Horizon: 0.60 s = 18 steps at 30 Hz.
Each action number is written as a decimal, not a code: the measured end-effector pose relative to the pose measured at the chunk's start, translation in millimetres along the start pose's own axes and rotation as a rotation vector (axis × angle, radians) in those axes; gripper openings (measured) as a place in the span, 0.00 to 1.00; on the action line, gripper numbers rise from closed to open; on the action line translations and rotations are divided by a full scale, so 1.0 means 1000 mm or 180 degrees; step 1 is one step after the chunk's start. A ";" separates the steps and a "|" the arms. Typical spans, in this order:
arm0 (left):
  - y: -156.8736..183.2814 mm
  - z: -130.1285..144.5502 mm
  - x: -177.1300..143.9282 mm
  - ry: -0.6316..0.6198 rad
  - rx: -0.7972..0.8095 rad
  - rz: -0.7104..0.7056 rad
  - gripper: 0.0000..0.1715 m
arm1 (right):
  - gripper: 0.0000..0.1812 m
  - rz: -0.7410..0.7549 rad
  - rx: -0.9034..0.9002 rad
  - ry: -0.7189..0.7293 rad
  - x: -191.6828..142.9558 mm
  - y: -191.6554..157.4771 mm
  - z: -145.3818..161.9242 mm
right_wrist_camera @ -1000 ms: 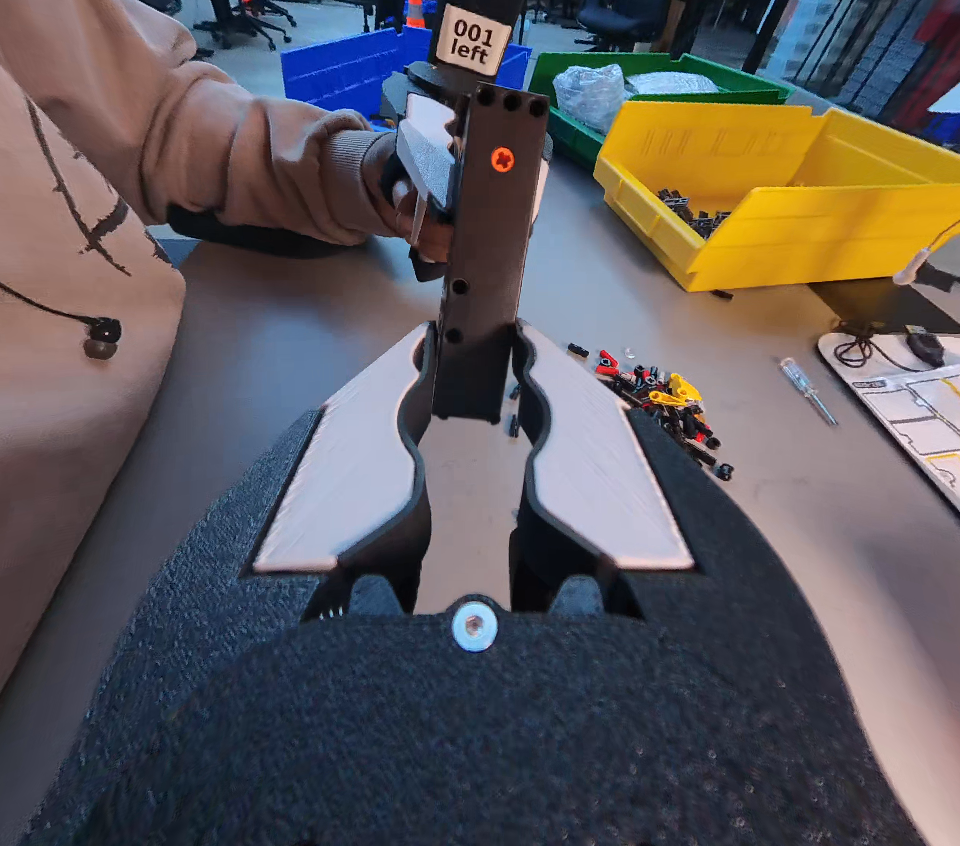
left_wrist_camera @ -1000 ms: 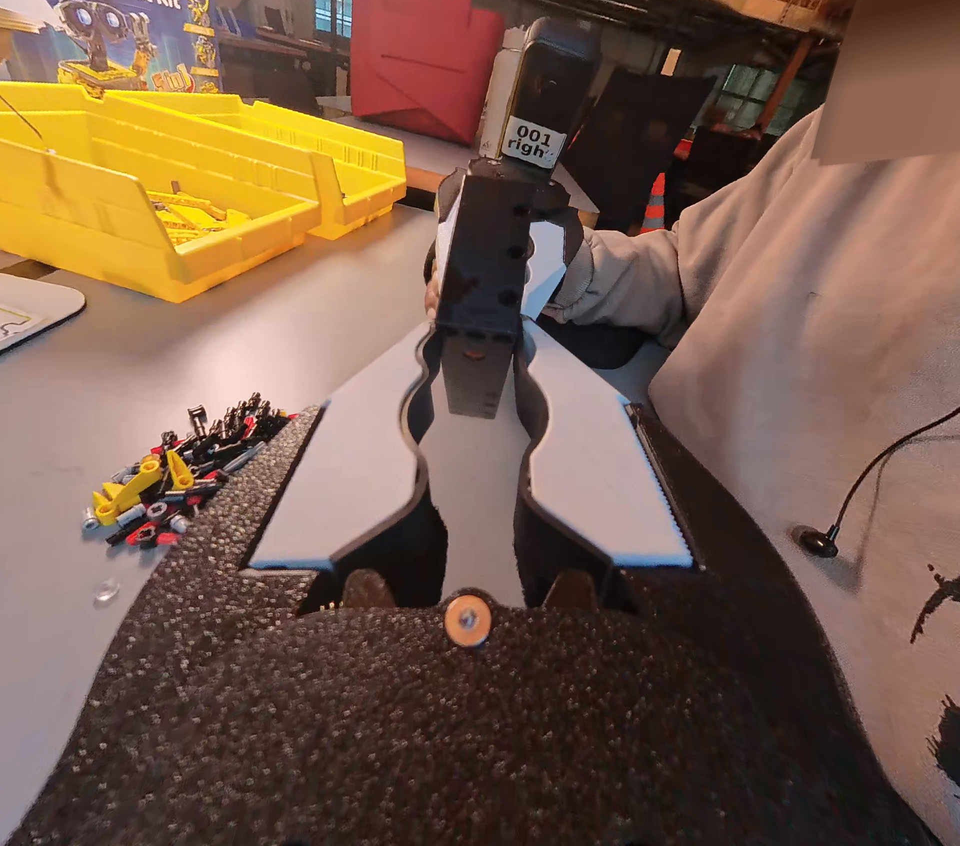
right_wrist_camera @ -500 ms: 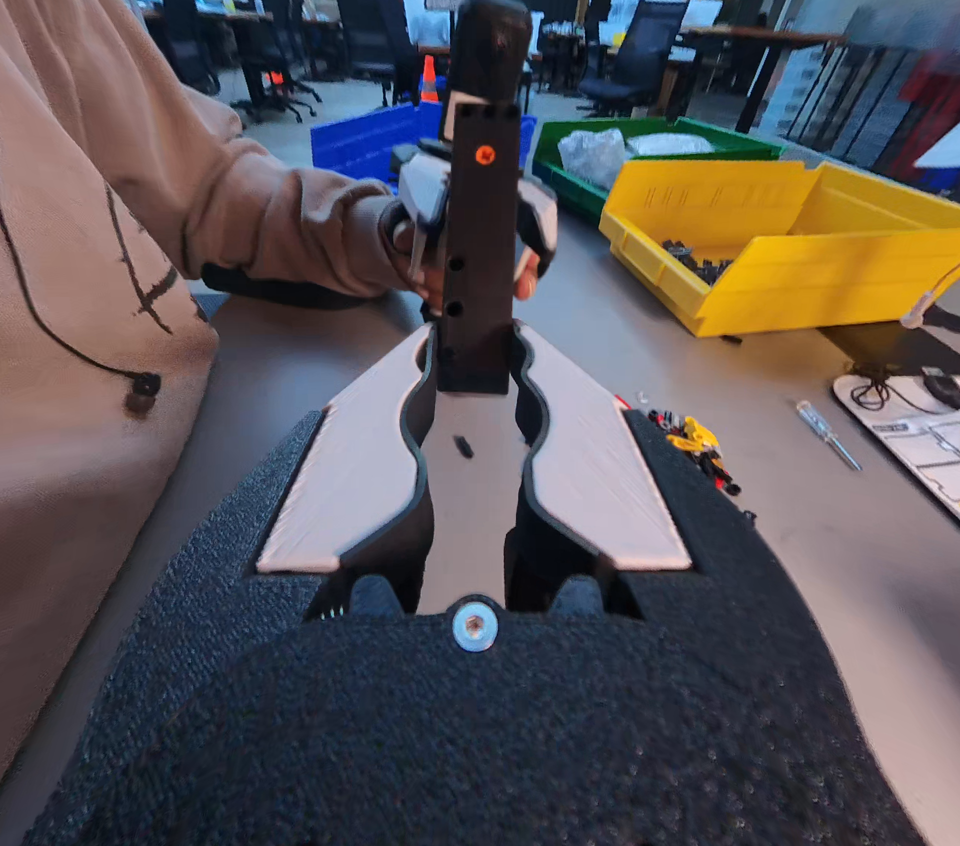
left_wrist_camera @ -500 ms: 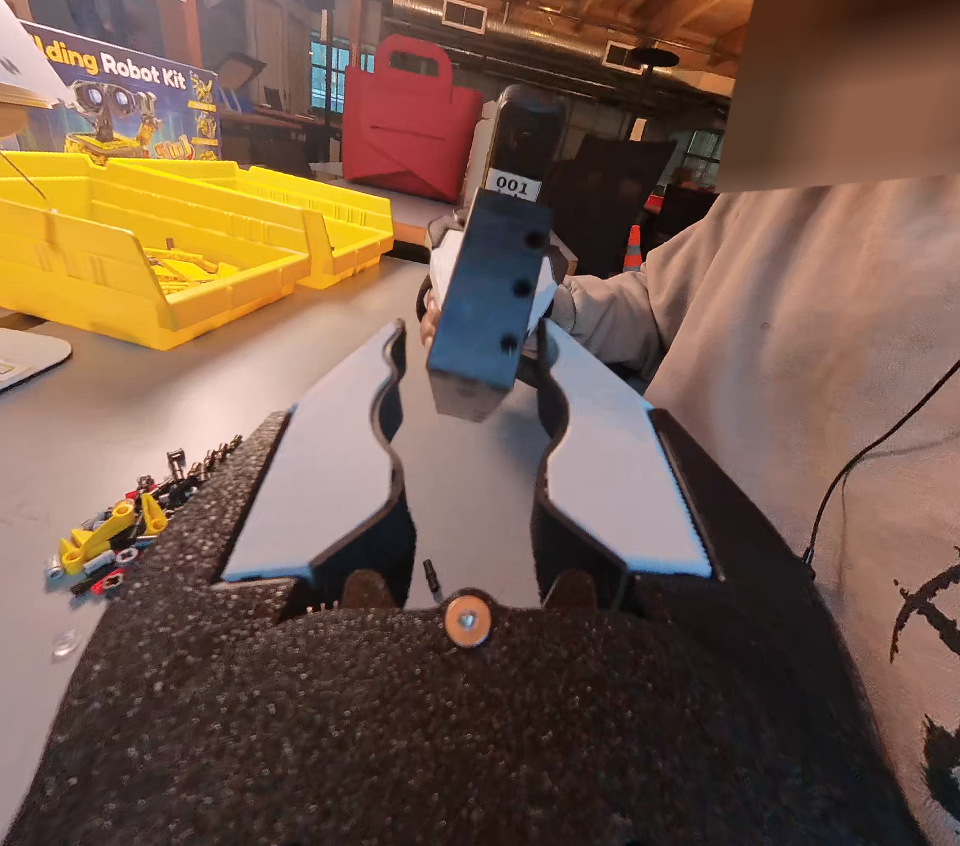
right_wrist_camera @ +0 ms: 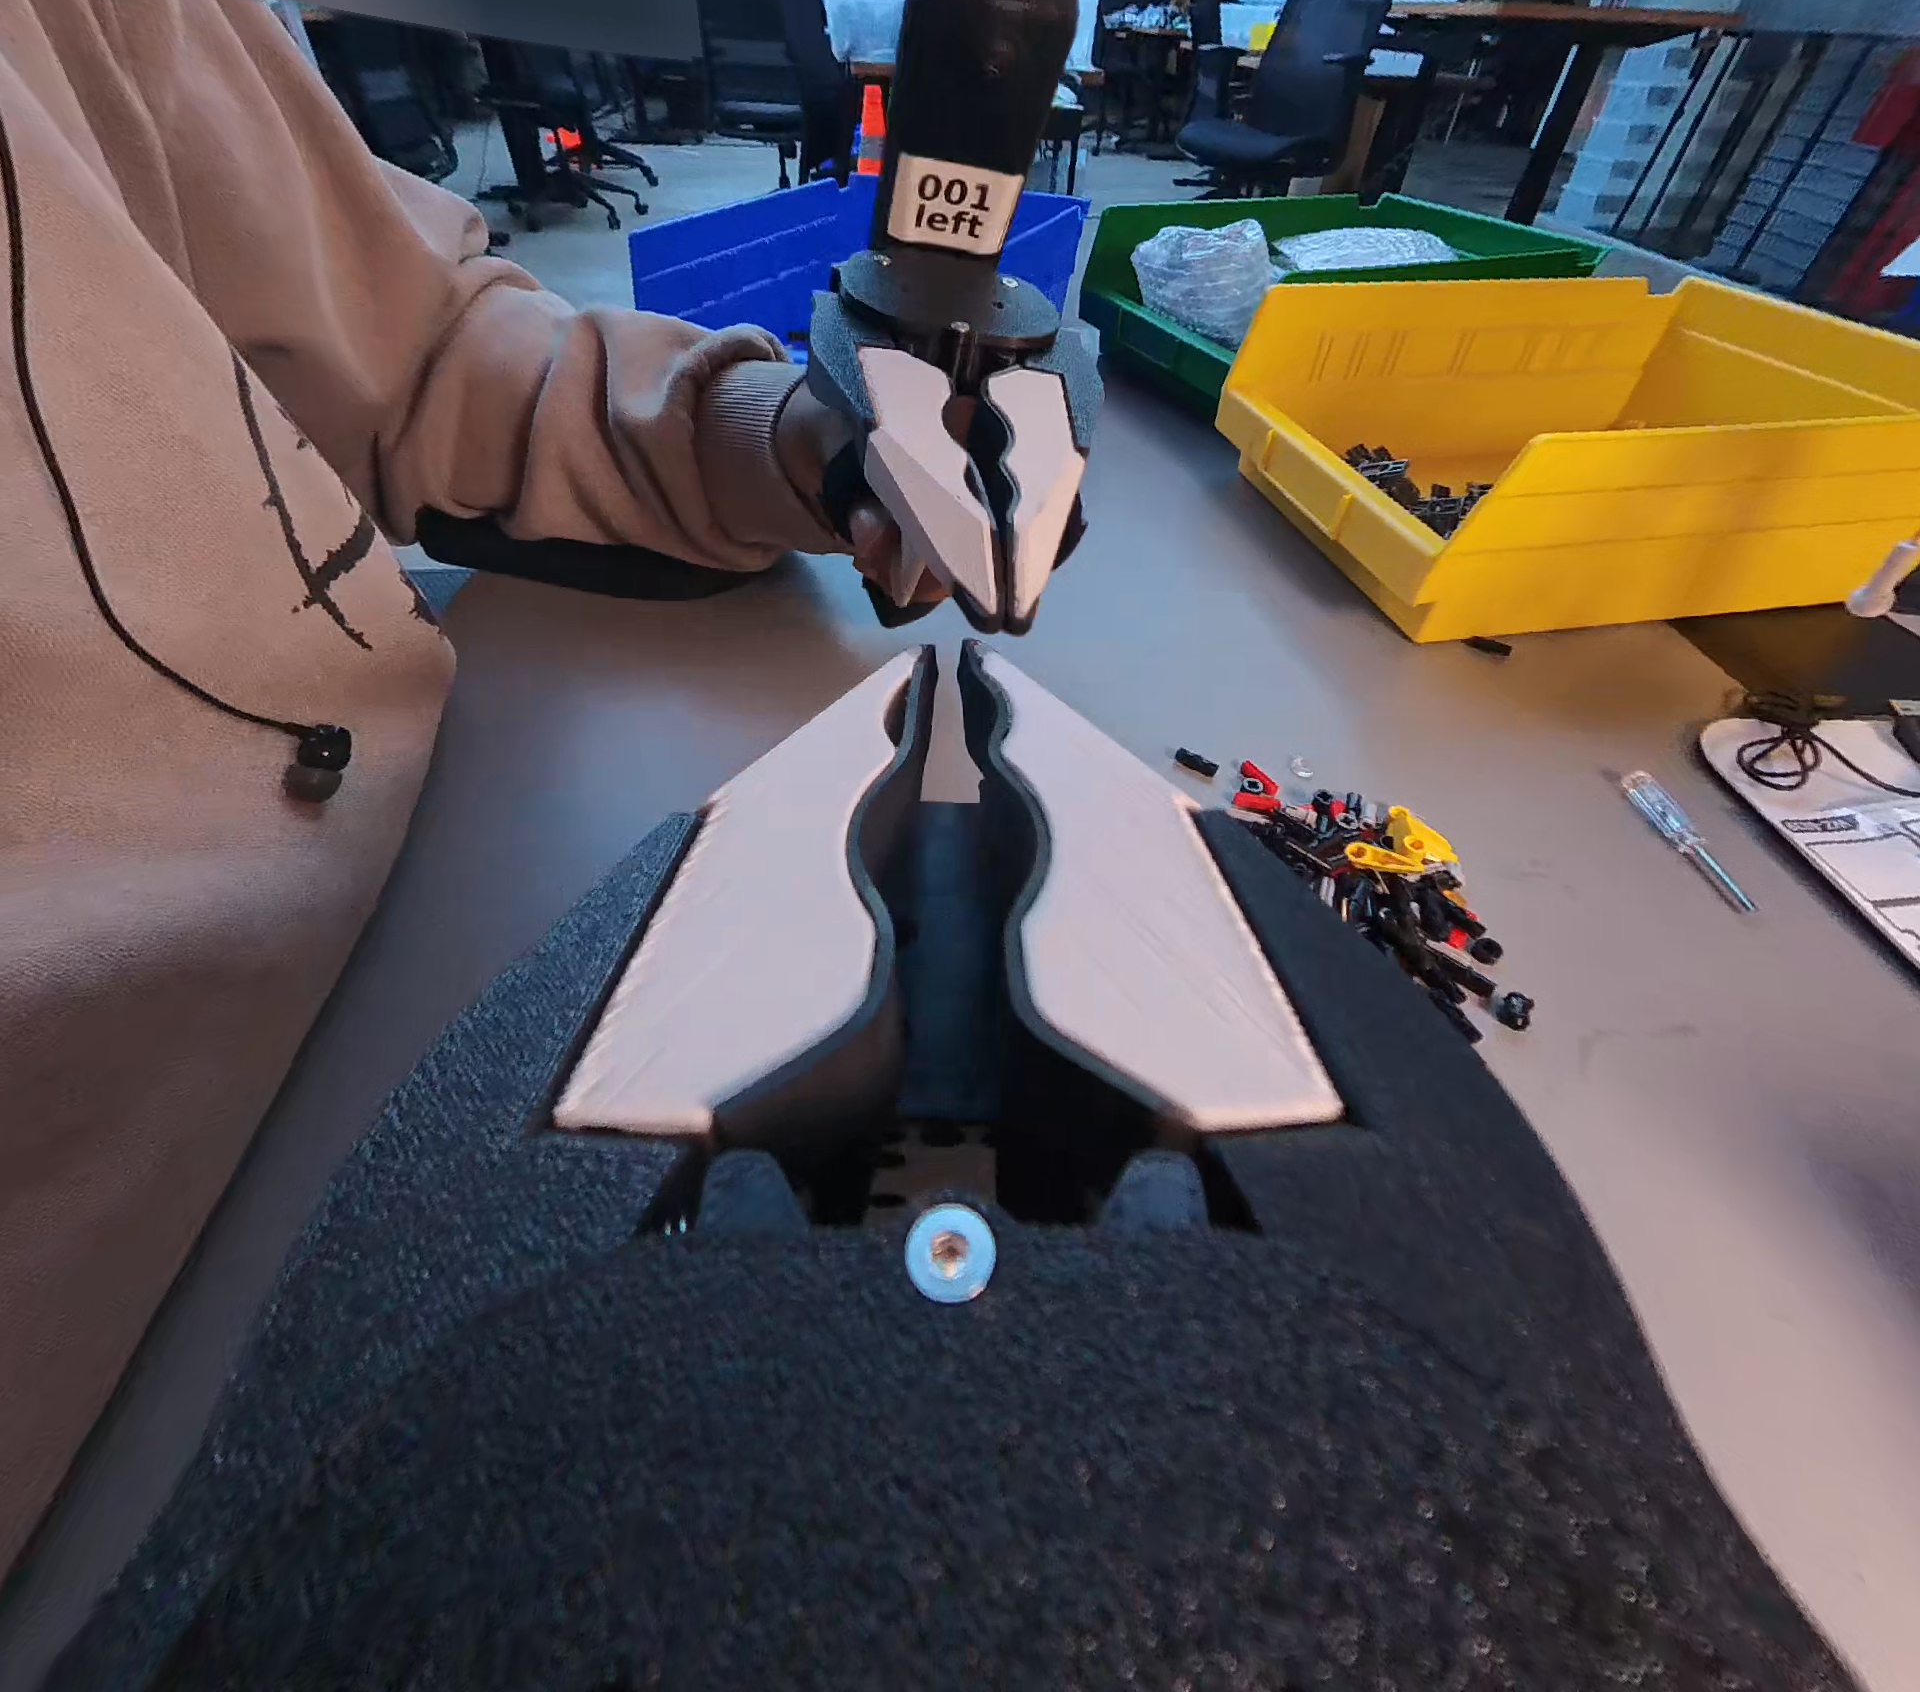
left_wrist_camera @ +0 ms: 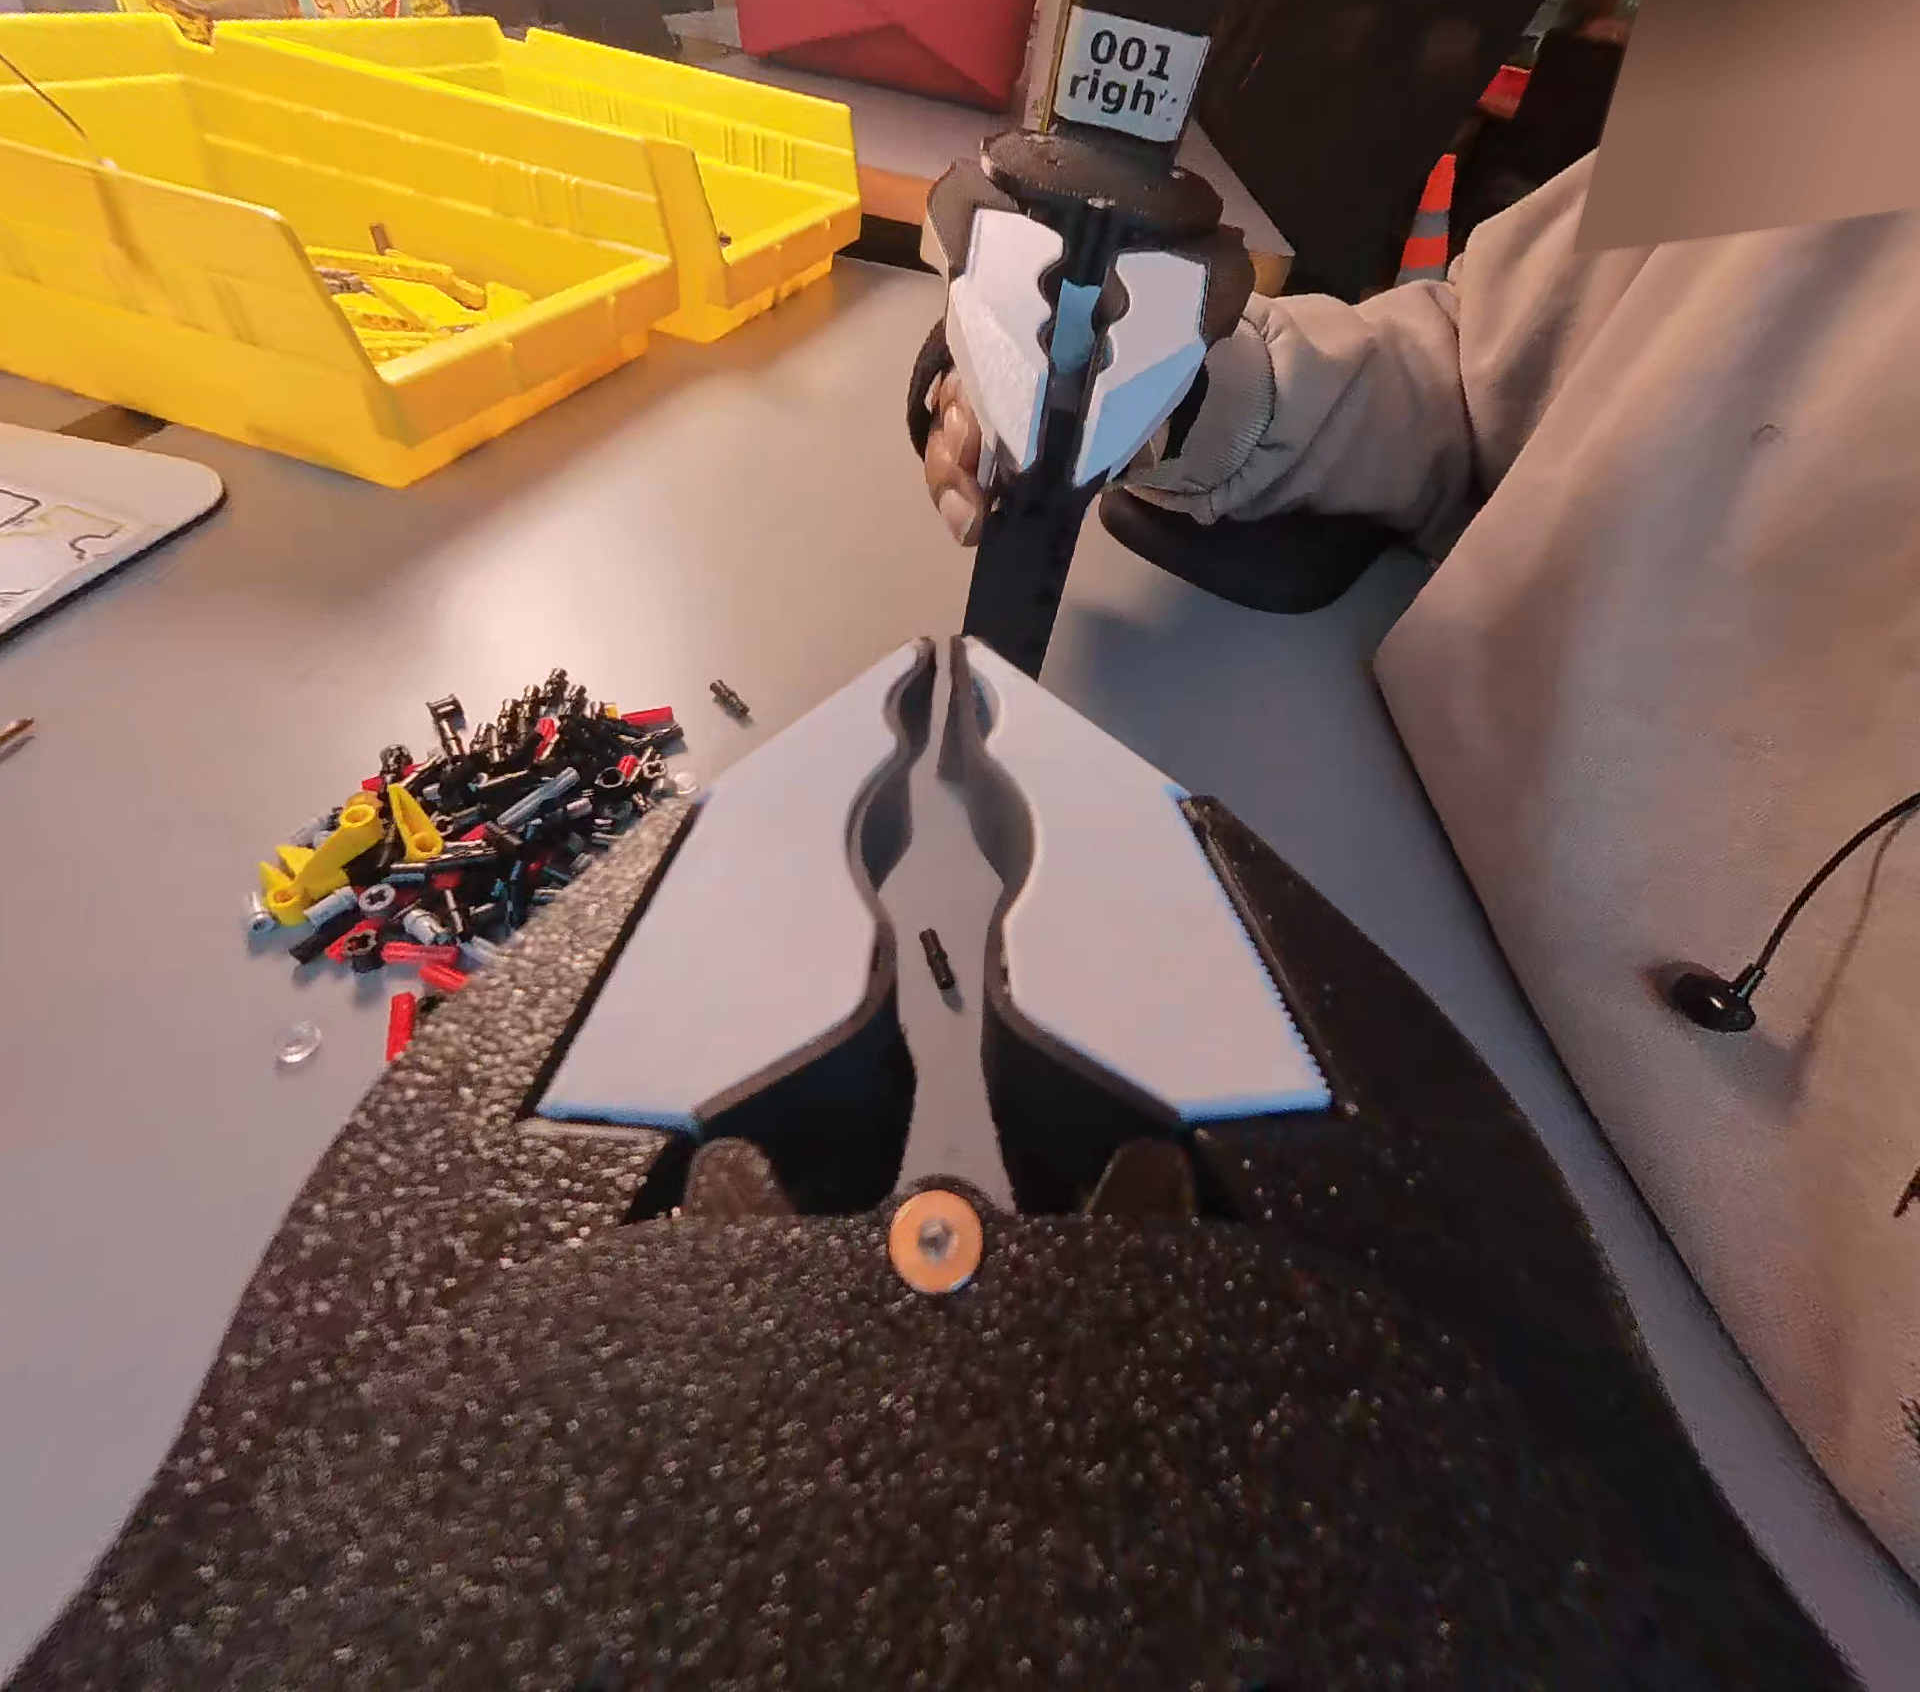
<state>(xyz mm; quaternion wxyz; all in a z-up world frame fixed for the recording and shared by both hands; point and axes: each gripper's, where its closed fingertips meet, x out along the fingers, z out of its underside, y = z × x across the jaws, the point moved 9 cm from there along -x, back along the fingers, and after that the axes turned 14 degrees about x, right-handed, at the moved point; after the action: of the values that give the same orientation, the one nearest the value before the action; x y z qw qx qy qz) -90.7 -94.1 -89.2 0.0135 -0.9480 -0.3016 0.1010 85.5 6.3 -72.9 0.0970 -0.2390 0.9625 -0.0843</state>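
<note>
My right gripper point(right_wrist_camera: 948, 660) is shut on a black perforated beam point(right_wrist_camera: 945, 936) that sits in the hollow between its fingers. In the left wrist view the right gripper point(left_wrist_camera: 1049, 473) faces me, and the beam point(left_wrist_camera: 1023, 572) hangs edge-on from it down toward the grey table point(left_wrist_camera: 623, 582). My left gripper point(left_wrist_camera: 945, 655) is shut and empty, its tips just in front of the beam's lower end. It also shows in the right wrist view point(right_wrist_camera: 992, 614), tips together. A small black pin point(left_wrist_camera: 938, 956) lies on the table under my left fingers.
A pile of small black, red and yellow parts point(left_wrist_camera: 478, 832) point(right_wrist_camera: 1371, 884) lies beside the grippers, with a loose pin point(left_wrist_camera: 730, 700) near it. Yellow bins point(left_wrist_camera: 416, 416) point(right_wrist_camera: 1621, 541), a screwdriver point(right_wrist_camera: 1688, 842), a booklet point(right_wrist_camera: 1849, 863), and blue point(right_wrist_camera: 727, 260) and green point(right_wrist_camera: 1143, 333) bins stand around. The person's torso point(left_wrist_camera: 1662, 707) is close. The small black pin point(left_wrist_camera: 938, 956) is about 10 cm from my left fingertips.
My left gripper has let go of the black beam and closed with nothing in it. The beam now sits edge-on in the right gripper, whose fingers have closed in narrower. The grippers have drawn slightly apart.
</note>
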 end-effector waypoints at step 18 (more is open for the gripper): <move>0.011 0.002 0.012 -0.1067 0.0368 0.0077 0.15 | 0.23 0.0102 0.0242 0.0217 -0.027 0.018 -0.013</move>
<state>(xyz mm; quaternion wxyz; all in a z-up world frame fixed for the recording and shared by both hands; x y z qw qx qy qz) -75.1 -95.9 -93.8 0.0163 -0.9191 -0.2819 0.2749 97.8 35.7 -60.0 0.0745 -0.2167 0.9650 -0.1273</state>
